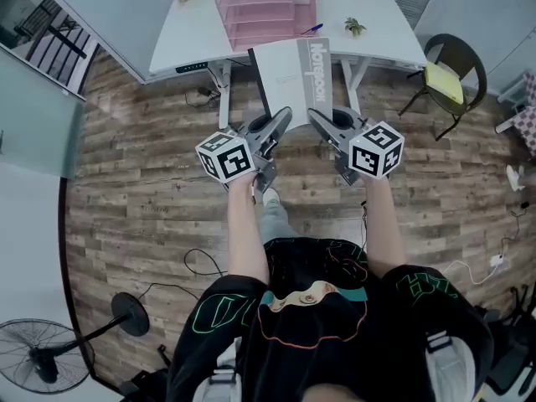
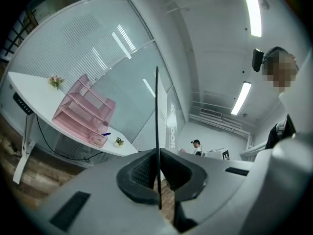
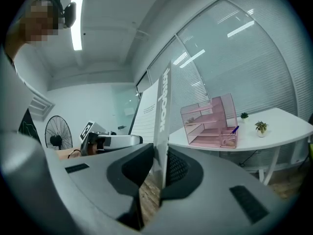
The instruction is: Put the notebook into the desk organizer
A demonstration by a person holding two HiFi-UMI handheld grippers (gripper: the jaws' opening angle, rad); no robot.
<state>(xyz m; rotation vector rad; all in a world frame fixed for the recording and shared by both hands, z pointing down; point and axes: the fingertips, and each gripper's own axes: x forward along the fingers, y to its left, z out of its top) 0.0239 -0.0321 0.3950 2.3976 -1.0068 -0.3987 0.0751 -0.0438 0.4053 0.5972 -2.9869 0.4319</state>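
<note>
I hold a grey-and-white notebook [image 1: 289, 78] in the air in front of a white desk [image 1: 188, 36], its printed spine on the right. My left gripper [image 1: 283, 117] is shut on its thin left edge [image 2: 157, 111], and my right gripper [image 1: 315, 115] is shut on its spine side [image 3: 163, 106]. In the left gripper view the left gripper [image 2: 157, 176] pinches the dark sheet edge. In the right gripper view the right gripper [image 3: 159, 173] clamps the thicker spine. The pink wire desk organizer [image 1: 260, 7] stands on the desk beyond the notebook, also seen as the organizer [image 2: 80, 114] and the organizer [image 3: 210, 121].
A blue pen [image 1: 311, 29] and small potted plants [image 1: 355, 26] lie on the desk by the organizer. A chair with a yellow cushion [image 1: 445, 78] stands at the right. A floor fan [image 1: 42, 354] and cables sit on the wooden floor behind me.
</note>
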